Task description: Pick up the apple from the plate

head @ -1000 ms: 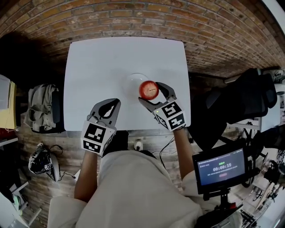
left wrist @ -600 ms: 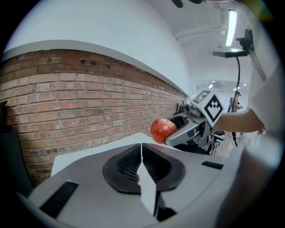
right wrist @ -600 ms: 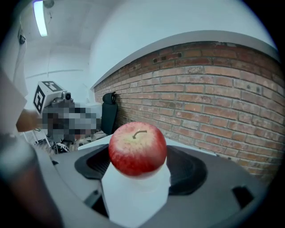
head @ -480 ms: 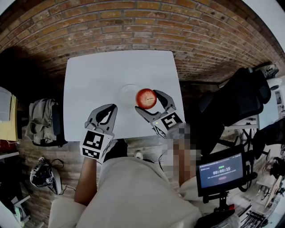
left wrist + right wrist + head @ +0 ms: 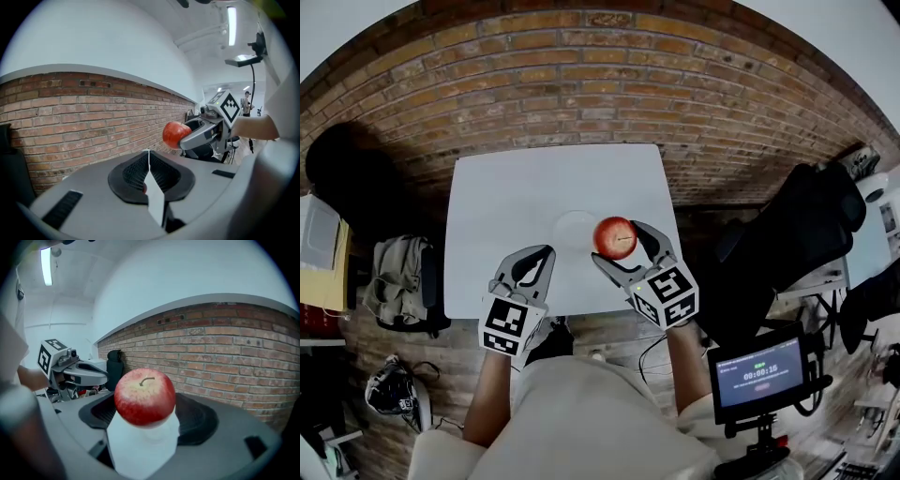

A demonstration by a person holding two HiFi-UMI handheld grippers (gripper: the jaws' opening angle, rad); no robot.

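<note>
A red apple is off the white plate, just right of it and above the white table. My right gripper is shut on the apple, one finger on each side. In the right gripper view the apple sits stem-up between the jaws of my right gripper. My left gripper hovers over the table's near edge, left of the plate, shut on nothing. In the left gripper view my left gripper has its tips together, with the apple in the right gripper beyond.
A brick wall runs behind the table. A black office chair stands at the right, and a small monitor sits near my right elbow. A chair with a grey bag is at the left.
The right gripper has kept hold of the apple and carried it from over the plate's right rim to just beside the plate. The head camera has tilted up. The left gripper holds its place.
</note>
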